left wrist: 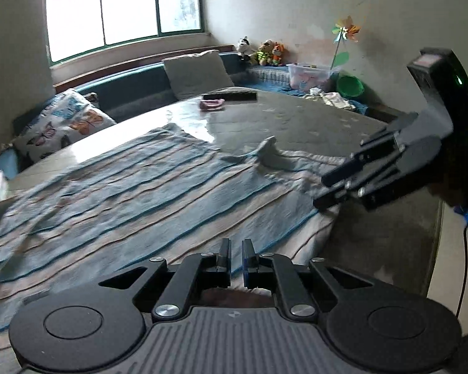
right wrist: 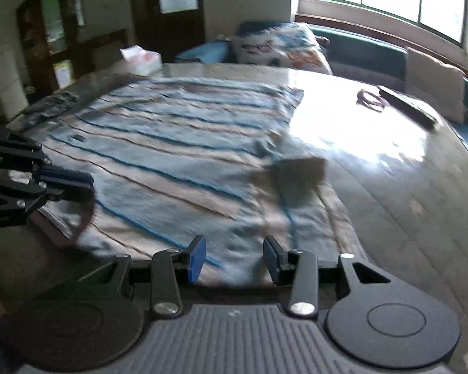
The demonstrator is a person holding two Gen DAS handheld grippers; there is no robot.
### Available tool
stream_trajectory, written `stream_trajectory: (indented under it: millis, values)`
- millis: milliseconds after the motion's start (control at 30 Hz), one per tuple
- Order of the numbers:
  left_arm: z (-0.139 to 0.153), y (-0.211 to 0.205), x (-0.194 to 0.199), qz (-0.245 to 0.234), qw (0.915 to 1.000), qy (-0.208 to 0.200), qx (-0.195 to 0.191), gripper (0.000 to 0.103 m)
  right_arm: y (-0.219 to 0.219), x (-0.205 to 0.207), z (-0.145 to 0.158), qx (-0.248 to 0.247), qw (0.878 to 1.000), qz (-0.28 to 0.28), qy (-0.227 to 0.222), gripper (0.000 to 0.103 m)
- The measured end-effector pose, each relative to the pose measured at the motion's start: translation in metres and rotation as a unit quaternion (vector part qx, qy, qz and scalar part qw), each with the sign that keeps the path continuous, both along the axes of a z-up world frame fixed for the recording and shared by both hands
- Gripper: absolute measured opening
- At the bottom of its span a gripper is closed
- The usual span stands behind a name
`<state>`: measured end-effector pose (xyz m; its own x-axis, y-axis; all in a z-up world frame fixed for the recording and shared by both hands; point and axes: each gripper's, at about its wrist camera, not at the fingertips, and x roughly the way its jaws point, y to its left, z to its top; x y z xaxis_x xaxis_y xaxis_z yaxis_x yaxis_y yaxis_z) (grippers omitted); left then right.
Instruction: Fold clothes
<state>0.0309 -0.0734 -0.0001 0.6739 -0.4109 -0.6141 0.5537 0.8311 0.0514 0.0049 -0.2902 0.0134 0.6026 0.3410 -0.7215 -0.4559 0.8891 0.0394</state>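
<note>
One striped garment spread flat, left tool nearly closed, right tool open

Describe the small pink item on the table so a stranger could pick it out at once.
Start at the big table under the window, where the striped garment lies spread. Look past it to the far edge: the pink item sits beside a long dark flat object. It is the only small, crumpled pink thing there.

Butterfly pillow, plush toys, pinwheel beyond table
</note>
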Motion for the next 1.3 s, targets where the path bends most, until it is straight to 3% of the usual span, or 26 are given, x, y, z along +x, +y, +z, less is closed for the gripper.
stream_trajectory:
  millis: [267,433,567,667,800,967,1133,1300]
  values:
    - [-0.020,-0.039,0.011,-0.035,0.9992,0.019,0.006,0.009,-0.031,-0.003,0.001,0.002,0.998,-0.055,-0.010,0.041]
    - [-0.018,-0.045,0.008,-0.046,0.9987,0.021,0.004,0.009,-0.061,0.008,-0.003,0.020,0.991,-0.128,-0.013,0.041]
    - [-0.013,-0.050,0.013,-0.041,0.9990,0.017,0.002,0.009,-0.073,0.013,-0.009,0.041,0.987,-0.153,-0.011,0.040]
    - [-0.010,-0.056,0.021,-0.036,0.9992,0.014,0.002,0.010,-0.073,0.014,-0.013,0.043,0.987,-0.154,-0.010,0.038]
    - [-0.011,-0.063,0.028,-0.034,0.9992,0.019,0.001,0.010,-0.073,0.013,-0.014,0.043,0.986,-0.163,-0.015,0.017]
    - [-0.014,-0.071,0.035,-0.034,0.9990,0.027,0.002,0.012,-0.075,0.011,-0.008,0.061,0.984,-0.165,-0.020,0.007]
    - [-0.014,-0.066,0.031,-0.037,0.9990,0.024,0.000,0.012,-0.063,0.002,0.023,0.082,0.987,-0.132,-0.045,0.006]
    - [-0.005,-0.046,0.022,-0.022,0.9997,0.011,-0.007,0.012,-0.031,-0.003,0.054,0.102,0.991,-0.066,-0.062,0.006]
